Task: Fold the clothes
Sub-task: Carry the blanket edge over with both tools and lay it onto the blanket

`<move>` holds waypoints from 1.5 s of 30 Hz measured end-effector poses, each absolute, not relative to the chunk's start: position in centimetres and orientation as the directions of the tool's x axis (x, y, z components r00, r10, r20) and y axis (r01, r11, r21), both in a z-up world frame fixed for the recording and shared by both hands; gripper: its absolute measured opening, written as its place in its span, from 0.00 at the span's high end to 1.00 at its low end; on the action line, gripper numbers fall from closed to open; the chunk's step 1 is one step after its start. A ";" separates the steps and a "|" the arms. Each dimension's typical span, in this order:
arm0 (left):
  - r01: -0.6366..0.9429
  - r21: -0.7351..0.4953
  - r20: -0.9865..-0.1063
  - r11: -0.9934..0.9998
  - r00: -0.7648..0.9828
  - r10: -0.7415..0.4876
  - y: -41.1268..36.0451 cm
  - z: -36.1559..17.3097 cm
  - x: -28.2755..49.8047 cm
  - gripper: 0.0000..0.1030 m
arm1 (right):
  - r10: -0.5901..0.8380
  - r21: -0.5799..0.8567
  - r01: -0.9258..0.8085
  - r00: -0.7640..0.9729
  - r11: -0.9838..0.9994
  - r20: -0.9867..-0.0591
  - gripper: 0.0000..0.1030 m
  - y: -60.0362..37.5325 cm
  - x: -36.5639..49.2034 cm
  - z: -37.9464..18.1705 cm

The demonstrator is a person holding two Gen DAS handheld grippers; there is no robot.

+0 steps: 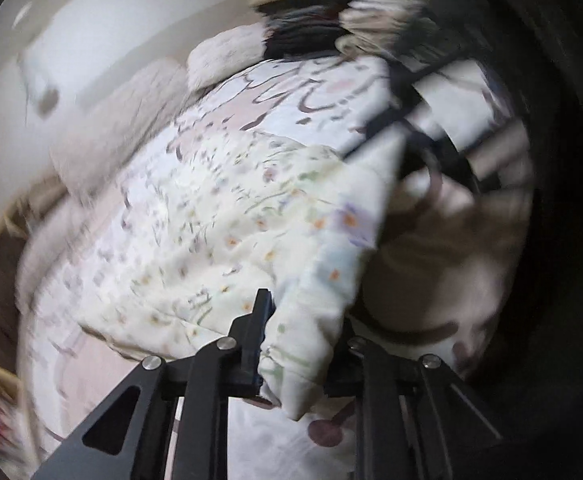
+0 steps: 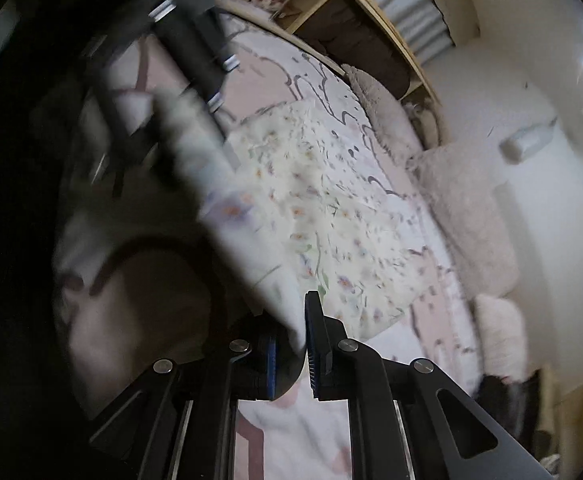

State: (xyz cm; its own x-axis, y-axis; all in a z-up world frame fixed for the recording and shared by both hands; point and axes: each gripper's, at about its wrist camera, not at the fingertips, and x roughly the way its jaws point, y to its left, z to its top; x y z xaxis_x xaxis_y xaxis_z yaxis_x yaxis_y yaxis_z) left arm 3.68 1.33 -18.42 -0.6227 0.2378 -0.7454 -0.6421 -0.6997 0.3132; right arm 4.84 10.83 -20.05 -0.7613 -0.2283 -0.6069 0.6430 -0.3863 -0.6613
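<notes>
The floral cloth lies spread on the patterned bedcover, its near edge lifted. The left gripper is clamped on one corner of this cloth, and the right gripper pinches the other corner. Fluffy pillows lie beyond the cloth.

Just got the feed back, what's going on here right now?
A person is folding a floral garment on a bed covered with a pink and white patterned sheet. The left gripper is clamped on one edge of the cloth and the right gripper on another, so a fold of fabric is lifted between them while the rest lies spread on the bed. Both views are motion-blurred.
</notes>
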 end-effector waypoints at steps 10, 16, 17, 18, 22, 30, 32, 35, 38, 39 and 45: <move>-0.615 0.136 -0.771 -0.777 -0.558 0.307 1.2 -18.1 2.9 0.83 | -0.213 -0.895 0.419 -0.898 -0.153 -0.385 0.47 10.4 6.6 -24.6; -0.568 0.107 -0.775 -0.816 -0.561 0.289 0.7 -16.8 2.5 0.85 | -0.254 -0.919 0.375 -0.907 -0.120 -0.337 0.92 10.6 5.7 -23.3; -0.564 0.118 -0.770 -0.817 -0.571 0.284 0.8 -16.2 2.7 0.86 | -0.268 -0.912 0.384 -0.902 -0.144 -0.338 0.92 10.7 5.6 -22.4; -0.562 0.128 -0.766 -0.817 -0.580 0.279 0.8 -15.7 2.8 0.86 | -0.280 -0.905 0.392 -0.898 -0.166 -0.338 0.93 10.8 5.4 -21.4; -0.548 0.172 -0.743 -0.819 -0.618 0.258 1.1 -13.3 3.4 0.86 | -0.287 -0.904 0.395 -0.896 -0.165 -0.339 0.93 11.2 4.9 -18.6; -0.545 0.220 -0.704 -0.809 -0.663 0.255 1.7 -8.9 6.1 0.86 | -0.286 -0.905 0.393 -0.897 -0.162 -0.338 0.94 11.5 5.9 -13.5; -0.546 0.243 -0.694 -0.802 -0.675 0.250 2.0 -7.9 7.2 0.86 | -0.284 -0.900 0.402 -0.894 -0.168 -0.346 0.94 11.5 6.8 -12.4; -0.558 0.247 -0.696 -0.792 -0.671 0.256 2.5 -6.9 8.9 0.86 | -0.279 -0.895 0.412 -0.891 -0.168 -0.358 0.94 11.8 8.4 -11.1; -0.567 0.238 -0.695 -0.789 -0.666 0.269 2.8 -5.8 10.6 0.86 | -0.274 -0.893 0.416 -0.891 -0.169 -0.363 0.94 12.2 10.5 -10.0; -0.567 0.240 -0.691 -0.788 -0.670 0.271 2.9 -5.5 11.3 0.86 | -0.273 -0.891 0.419 -0.890 -0.173 -0.366 0.94 12.3 11.2 -9.7; -0.567 0.275 -0.672 -0.777 -0.691 0.267 4.1 -3.9 15.0 0.86 | -0.265 -0.881 0.431 -0.888 -0.192 -0.376 0.94 13.0 15.1 -8.2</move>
